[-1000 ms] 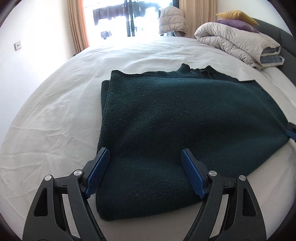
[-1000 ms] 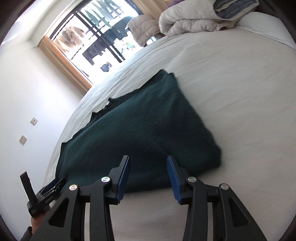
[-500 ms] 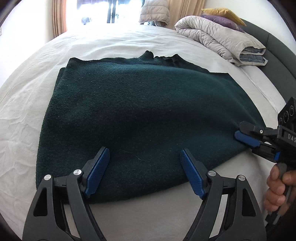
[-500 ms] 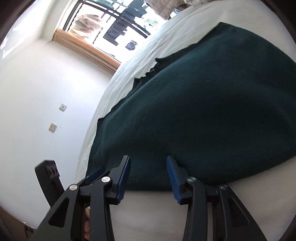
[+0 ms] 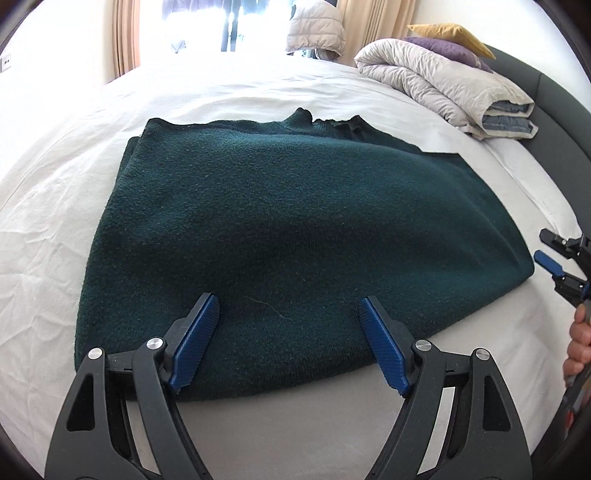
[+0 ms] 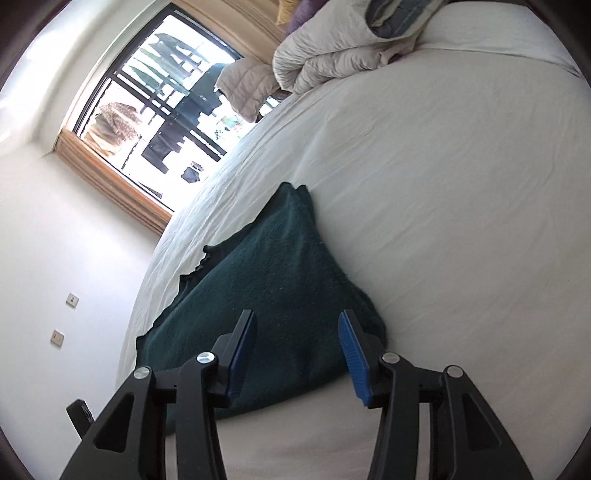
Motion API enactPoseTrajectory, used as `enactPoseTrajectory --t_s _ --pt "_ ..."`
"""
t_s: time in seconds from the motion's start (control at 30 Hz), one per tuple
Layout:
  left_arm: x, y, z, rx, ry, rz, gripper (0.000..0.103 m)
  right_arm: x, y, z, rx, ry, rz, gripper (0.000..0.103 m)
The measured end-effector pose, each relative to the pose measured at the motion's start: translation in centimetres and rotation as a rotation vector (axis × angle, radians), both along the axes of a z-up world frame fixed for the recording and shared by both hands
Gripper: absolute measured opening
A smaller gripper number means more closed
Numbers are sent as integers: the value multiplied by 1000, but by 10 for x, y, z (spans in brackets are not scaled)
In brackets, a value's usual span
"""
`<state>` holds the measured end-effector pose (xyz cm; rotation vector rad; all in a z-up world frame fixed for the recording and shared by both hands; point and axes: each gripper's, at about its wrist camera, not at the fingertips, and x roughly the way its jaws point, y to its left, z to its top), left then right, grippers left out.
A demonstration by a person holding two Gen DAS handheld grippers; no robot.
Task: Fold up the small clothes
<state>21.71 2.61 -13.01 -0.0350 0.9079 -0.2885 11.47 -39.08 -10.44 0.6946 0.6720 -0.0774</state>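
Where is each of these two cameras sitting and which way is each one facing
Left wrist: on the left gripper, facing across the green sweater toward the window; its open jaws, the right gripper and a hand show.
Right wrist: on the right gripper, tilted, facing the sweater's corner and the white bed; its open jaws show.
Shared: sweater, bed, folded duvet.

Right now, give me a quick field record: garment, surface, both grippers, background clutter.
garment: dark green sweater, lying flat, sides folded in, collar at far end
surface: white bed sheet
left gripper: open, over near hem, holding nothing
right gripper: open, at sweater's right corner, holding nothing
background: rolled duvet, pillows
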Motion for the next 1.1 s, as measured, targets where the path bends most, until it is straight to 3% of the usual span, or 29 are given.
enactPoseTrajectory --t_s 0.2,0.47,0.6,0.77,0.97,1.1 --pt "-13 15 10 -27 4 52 78 24 56 6 -55 -16 152 51" --pt "-37 45 19 -138 -1 120 79 26 95 7 -76 -15 238 53" --pt "-57 73 20 -302 3 195 79 24 101 4 -58 -17 252 53" --pt "-71 107 10 -515 90 307 79 26 109 5 -59 -19 267 53" --pt "-61 113 -3 -697 171 341 79 28 120 4 -61 -17 297 53" --pt "-47 125 -16 -843 197 416 79 31 123 6 -62 -19 307 53"
